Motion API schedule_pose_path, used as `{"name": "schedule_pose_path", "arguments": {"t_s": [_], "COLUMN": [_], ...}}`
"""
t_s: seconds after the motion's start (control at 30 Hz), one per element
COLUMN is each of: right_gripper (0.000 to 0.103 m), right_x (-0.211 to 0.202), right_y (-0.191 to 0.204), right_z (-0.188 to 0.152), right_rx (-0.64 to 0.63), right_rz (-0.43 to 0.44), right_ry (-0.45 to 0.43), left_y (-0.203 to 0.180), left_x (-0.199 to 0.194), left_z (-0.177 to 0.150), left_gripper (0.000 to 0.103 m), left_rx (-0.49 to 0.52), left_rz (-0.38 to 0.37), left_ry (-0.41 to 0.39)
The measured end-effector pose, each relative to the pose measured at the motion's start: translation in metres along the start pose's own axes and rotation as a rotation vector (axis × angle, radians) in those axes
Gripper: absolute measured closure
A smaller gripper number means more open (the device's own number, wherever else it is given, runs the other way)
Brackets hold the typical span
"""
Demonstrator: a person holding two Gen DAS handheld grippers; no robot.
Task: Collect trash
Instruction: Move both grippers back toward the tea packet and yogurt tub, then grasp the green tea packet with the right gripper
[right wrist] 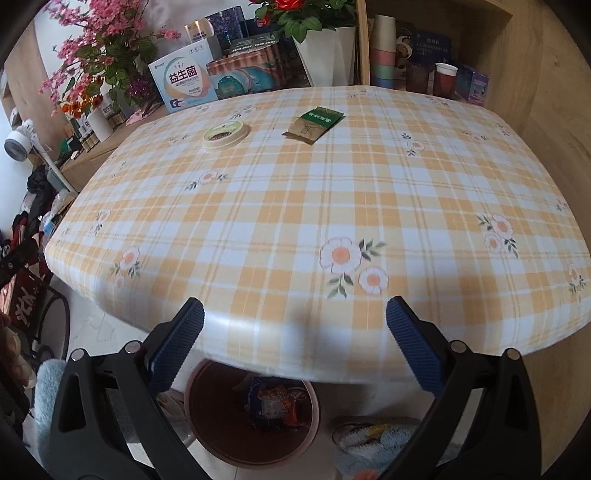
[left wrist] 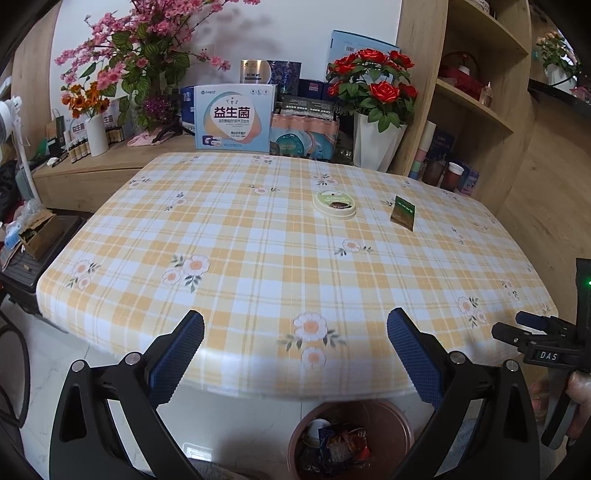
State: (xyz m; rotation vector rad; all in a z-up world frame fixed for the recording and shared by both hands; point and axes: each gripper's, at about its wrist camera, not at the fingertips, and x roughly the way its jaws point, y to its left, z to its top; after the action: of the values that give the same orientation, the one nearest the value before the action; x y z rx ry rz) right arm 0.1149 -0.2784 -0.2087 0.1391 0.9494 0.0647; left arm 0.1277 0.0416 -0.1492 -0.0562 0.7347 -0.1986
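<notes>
On the table (left wrist: 236, 236), spread with an orange-and-white checked cloth printed with flowers, two pieces of trash lie toward the far side: a round cream lid (left wrist: 334, 205) with a dark patch on top, and just to its right, apart from it, a flat green-and-brown packet (left wrist: 403, 213); nothing touches either one. Below the table's near edge, on the pale floor, stands a pinkish-brown bin (left wrist: 351, 439) — wrappers and a paper cup already lie inside it. The left gripper (left wrist: 295, 354) hangs over the near edge of the table with its blue-padded jaws spread wide and nothing between them; the right gripper (right wrist: 295, 347) hangs over the same edge in its own view, jaws equally wide and empty — from the left wrist view its black body shows at the right border, with part of a hand (left wrist: 580, 398) below it. Behind the table a wooden ledge carries boxes, a white box (left wrist: 234, 118) with blue print among them, pink blossom sprays (left wrist: 147, 33) and a white pot of red roses (left wrist: 373, 85); wooden shelves (left wrist: 476, 99) rise to the right.
</notes>
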Motion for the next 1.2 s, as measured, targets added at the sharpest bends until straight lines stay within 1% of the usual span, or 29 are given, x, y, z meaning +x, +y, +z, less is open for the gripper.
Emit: {"name": "schedule_pose_path", "arguments": {"t_s": [0.17, 0.37, 0.47, 0.53, 0.6, 0.67, 0.73, 0.97, 1.07, 1.2], "right_gripper": [0.006, 0.006, 0.006, 0.006, 0.006, 0.006, 0.006, 0.006, 0.006, 0.006], "right_x": [0.011, 0.031, 0.047, 0.057, 0.066, 0.076, 0.081, 0.114, 0.133, 0.158], "right_y": [-0.006, -0.034, -0.045, -0.049, -0.052, -0.055, -0.057, -0.056, -0.051, -0.041], "right_z": [0.030, 0.068, 0.085, 0.096, 0.105, 0.117, 0.130, 0.172, 0.191, 0.215], "right_rx": [-0.010, 0.072, 0.093, 0.090, 0.076, 0.053, 0.023, -0.032, -0.017, 0.002], "right_rz": [-0.008, -0.010, 0.002, -0.027, -0.056, -0.116, -0.161, -0.152, -0.129, -0.129], "right_ry": [-0.016, -0.039, -0.007, 0.019, 0.041, 0.063, 0.034, 0.026, 0.027, 0.001], "left_y": [-0.009, -0.020, -0.025, -0.028, -0.030, -0.031, -0.031, -0.028, -0.026, -0.022], "left_x": [0.029, 0.071, 0.088, 0.101, 0.112, 0.122, 0.132, 0.156, 0.165, 0.176], "left_z": [0.030, 0.068, 0.084, 0.092, 0.098, 0.103, 0.108, 0.120, 0.126, 0.130], "left_gripper": [0.006, 0.006, 0.006, 0.006, 0.006, 0.006, 0.006, 0.006, 0.006, 0.006], "left_rx": [0.025, 0.060, 0.075, 0.087, 0.092, 0.090, 0.087, 0.108, 0.113, 0.106], "left_rz": [-0.029, -0.067, -0.080, -0.082, -0.083, -0.084, -0.088, -0.075, -0.071, -0.069], "left_ry": [-0.028, -0.026, -0.027, -0.027, -0.024, -0.020, -0.020, -0.018, -0.014, -0.010]}}
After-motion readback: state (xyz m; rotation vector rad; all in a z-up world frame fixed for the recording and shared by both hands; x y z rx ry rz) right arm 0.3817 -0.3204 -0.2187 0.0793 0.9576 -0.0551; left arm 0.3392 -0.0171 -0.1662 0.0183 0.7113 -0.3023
